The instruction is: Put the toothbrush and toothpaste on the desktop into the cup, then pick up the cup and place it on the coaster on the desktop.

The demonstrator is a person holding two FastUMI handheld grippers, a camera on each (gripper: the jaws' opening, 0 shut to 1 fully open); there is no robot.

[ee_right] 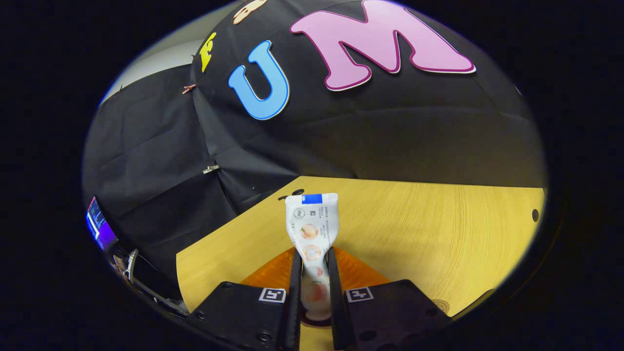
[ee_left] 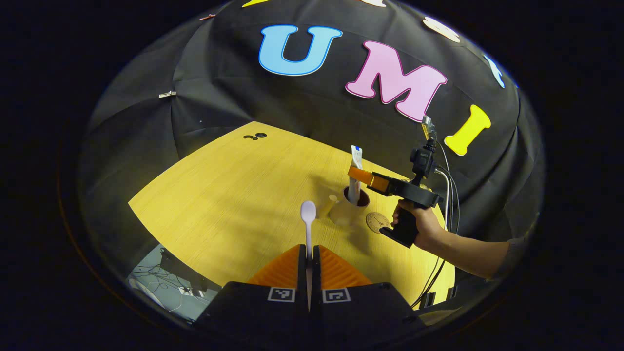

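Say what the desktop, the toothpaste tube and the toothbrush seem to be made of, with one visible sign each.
Desktop: pale wood or wood-look laminate, matte; fine straight grain lines.
Toothpaste tube: probably soft plastic, smooth and printed; flat crimped end, narrowed between the fingers.
Toothbrush: likely hard white plastic; plain, smooth, slightly glossy.

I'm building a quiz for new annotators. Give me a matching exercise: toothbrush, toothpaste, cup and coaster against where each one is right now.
Things:
1. toothbrush
2. toothpaste
3. cup
4. coaster

Places:
A. bare on the desktop beside the cup
B. standing on the desktop, tube entering it
C. gripped by the left hand-held gripper
D. gripped by the right hand-held gripper

Pairs: 1-C, 2-D, 3-B, 4-A
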